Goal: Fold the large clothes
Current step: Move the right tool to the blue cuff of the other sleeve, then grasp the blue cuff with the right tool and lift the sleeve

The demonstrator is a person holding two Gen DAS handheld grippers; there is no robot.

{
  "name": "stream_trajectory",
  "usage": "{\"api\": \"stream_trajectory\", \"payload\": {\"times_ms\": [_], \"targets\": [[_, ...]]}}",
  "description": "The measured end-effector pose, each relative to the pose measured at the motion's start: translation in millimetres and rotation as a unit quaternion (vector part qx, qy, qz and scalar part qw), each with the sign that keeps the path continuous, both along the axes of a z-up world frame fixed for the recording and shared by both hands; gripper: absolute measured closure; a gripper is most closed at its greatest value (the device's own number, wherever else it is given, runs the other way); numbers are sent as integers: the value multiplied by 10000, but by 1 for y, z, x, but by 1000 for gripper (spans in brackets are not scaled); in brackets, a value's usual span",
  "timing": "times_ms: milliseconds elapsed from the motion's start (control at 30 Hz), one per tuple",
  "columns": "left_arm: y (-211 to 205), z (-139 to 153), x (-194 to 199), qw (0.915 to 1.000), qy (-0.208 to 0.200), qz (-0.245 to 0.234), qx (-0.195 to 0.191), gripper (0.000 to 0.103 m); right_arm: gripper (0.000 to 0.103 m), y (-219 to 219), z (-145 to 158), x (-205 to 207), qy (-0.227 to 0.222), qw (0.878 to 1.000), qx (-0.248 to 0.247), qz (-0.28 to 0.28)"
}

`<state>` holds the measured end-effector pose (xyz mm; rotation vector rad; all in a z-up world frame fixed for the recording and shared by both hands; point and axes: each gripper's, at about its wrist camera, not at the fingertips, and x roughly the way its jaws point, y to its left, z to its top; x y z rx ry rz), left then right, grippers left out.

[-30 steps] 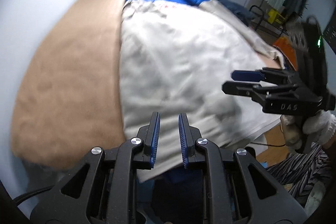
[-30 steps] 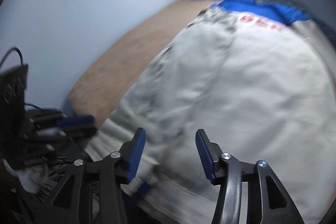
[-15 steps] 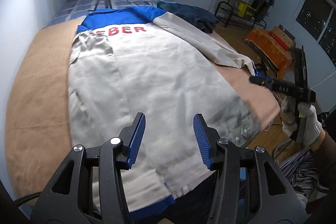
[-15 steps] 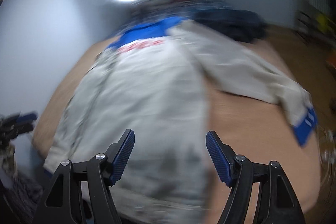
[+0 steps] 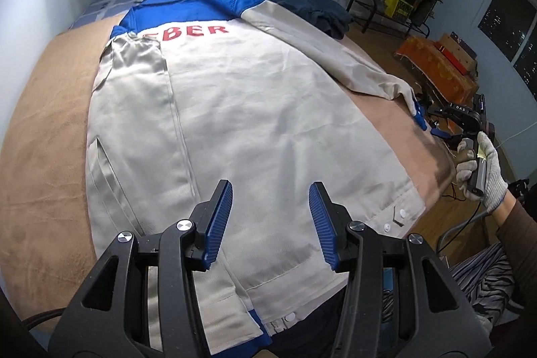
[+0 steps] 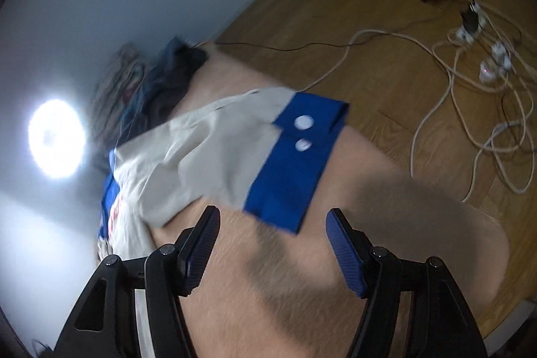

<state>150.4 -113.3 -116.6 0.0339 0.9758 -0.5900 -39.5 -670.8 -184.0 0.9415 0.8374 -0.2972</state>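
Sleeve-fold step: right gripper [image 6: 273,244] closing, empty, just short of blue cuff [image 6: 295,163] mid-frame; next, pinch the cuff (left gripper [image 5: 270,220] half-open, empty, over jacket [image 5: 235,109]).

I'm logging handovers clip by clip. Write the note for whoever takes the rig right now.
Left tool: open, empty, over the jacket hem.
Right tool: empty, jaws closing, just short of the blue cuff.
Jacket lies back up on the brown blanket.
Done: one sleeve folded onto the back.
Left: the other sleeve, spread out sideways, then the body folds.
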Motion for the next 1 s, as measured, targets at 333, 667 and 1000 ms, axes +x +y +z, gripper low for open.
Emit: {"api": "stream_trajectory", "payload": {"times_ms": [333,667,1000], "targets": [[-2,-11,6,9999,7,47,162,54,38,-24,-20,28,-37,9997,71,-232],[4,-12,5,9999,-6,64,157,54,100,-22,-9,47,222,9967,-773,-128],[7,6,9,9998,-105,167,-98,55,103,77,92,40,-557,9656,-2241,1199]]}}
